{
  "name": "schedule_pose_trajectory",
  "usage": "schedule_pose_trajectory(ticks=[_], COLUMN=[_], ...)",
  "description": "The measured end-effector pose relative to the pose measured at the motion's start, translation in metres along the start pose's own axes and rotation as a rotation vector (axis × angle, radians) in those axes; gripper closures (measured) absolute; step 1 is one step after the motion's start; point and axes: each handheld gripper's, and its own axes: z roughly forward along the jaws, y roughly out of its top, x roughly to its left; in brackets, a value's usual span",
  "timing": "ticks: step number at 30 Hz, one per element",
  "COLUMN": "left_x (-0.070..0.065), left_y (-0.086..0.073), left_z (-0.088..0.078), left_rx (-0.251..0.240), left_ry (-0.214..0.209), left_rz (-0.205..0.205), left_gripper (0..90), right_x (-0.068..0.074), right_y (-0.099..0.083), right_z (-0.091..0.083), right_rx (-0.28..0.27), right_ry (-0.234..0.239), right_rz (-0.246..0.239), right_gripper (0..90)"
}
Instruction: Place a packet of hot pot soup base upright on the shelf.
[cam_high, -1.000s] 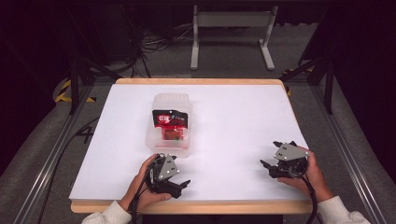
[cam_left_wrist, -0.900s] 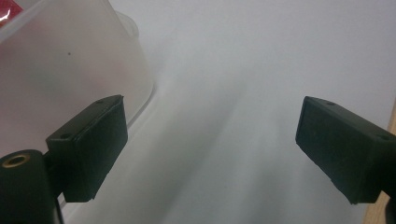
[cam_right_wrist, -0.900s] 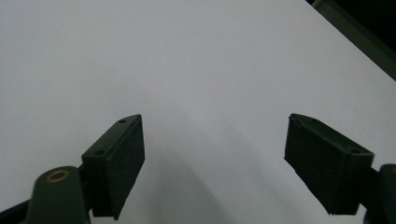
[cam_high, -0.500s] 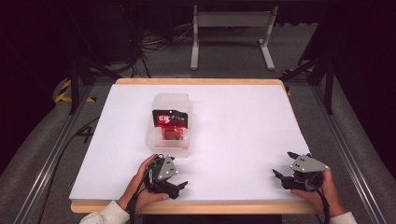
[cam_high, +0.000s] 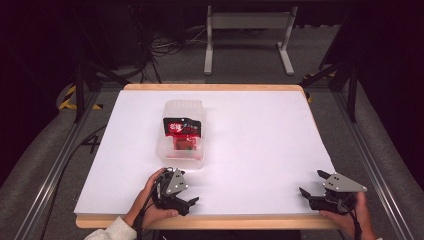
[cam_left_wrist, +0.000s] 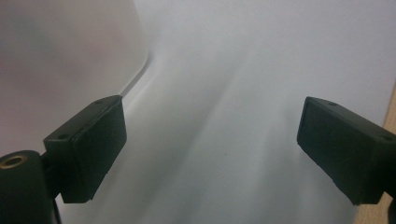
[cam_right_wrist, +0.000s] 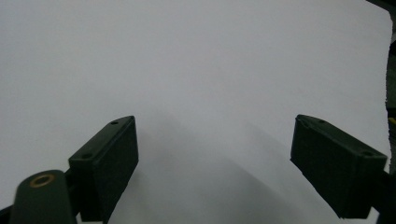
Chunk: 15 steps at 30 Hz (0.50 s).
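Note:
A clear plastic container (cam_high: 183, 150) stands on the white table (cam_high: 260, 135), left of centre, with a red and black packet (cam_high: 182, 131) inside it. My left gripper (cam_high: 190, 194) rests near the front edge just in front of the container, held by a hand, jaws wide apart. In the left gripper view the left gripper (cam_left_wrist: 210, 140) is open over bare table, and the container's blurred wall (cam_left_wrist: 70, 46) sits at upper left. My right gripper (cam_high: 311, 183) is low at the front right corner, open. In the right gripper view the right gripper (cam_right_wrist: 215, 154) holds nothing.
The table's wooden front edge (cam_high: 225, 221) runs close under both grippers and shows as a wooden edge (cam_left_wrist: 390, 112) in the left gripper view. Metal rails (cam_high: 50, 175) flank the table. A grey stand (cam_high: 247, 30) and cables lie on the floor behind.
My right gripper has drawn back and rightward to the front right corner. The left gripper has stayed almost still. The container has not moved.

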Motion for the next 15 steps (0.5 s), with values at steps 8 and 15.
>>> schedule_pose_trajectory(ticks=[8, 15], left_x=[0.0010, 0.0004], left_y=[0.0013, -0.0005], left_z=[-0.0005, -0.0037], left_rx=[-0.016, -0.022], left_ry=[-0.004, -0.002], left_rz=[-0.010, -0.010], left_gripper=[8.5, 8.2], right_x=[-0.0003, 0.0006], right_y=[-0.0002, 0.0034], right_z=[-0.0018, -0.0029], right_rx=[-0.017, -0.030], right_ry=[-0.009, -0.017], right_rz=[0.000, -0.015], right_gripper=[14.7, 14.6])
